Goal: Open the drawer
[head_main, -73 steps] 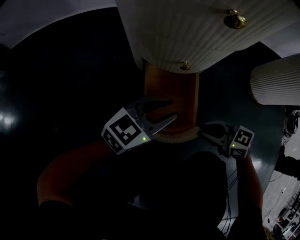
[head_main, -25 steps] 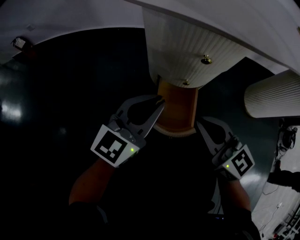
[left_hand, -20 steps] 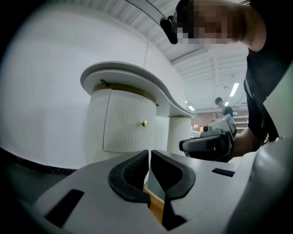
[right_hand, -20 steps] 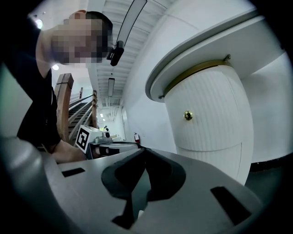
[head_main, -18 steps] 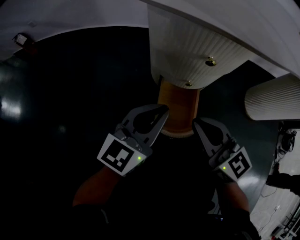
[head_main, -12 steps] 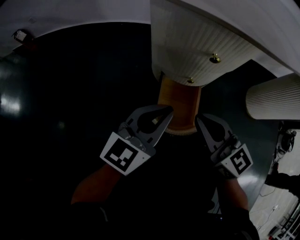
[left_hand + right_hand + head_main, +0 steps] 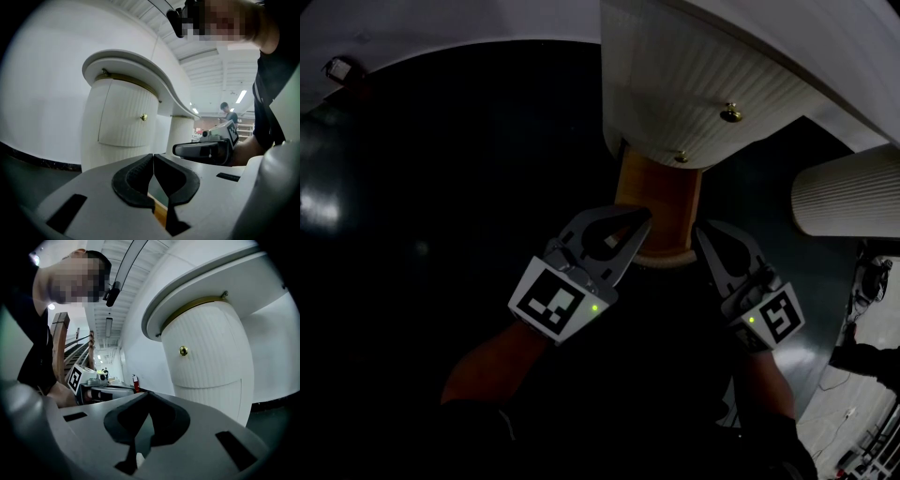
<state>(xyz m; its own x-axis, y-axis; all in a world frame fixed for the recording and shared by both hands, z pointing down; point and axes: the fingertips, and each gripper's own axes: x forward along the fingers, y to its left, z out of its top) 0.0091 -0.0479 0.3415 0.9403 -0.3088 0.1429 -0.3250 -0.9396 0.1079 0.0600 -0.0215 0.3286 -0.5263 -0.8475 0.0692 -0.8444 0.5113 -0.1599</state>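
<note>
The drawer [image 7: 657, 208] juts out, orange-brown inside, its front apparently ribbed cream.

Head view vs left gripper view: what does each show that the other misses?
Only the head view: the pulled-out drawer seen whole from above, the marker cube on the left gripper, and the lower brass knob just above the drawer.
Only the left gripper view: ceiling lights and a person far back.
Both: the white fluted cabinet, the upper brass knob, the right gripper, and the left gripper's fingers, shut on nothing.
</note>
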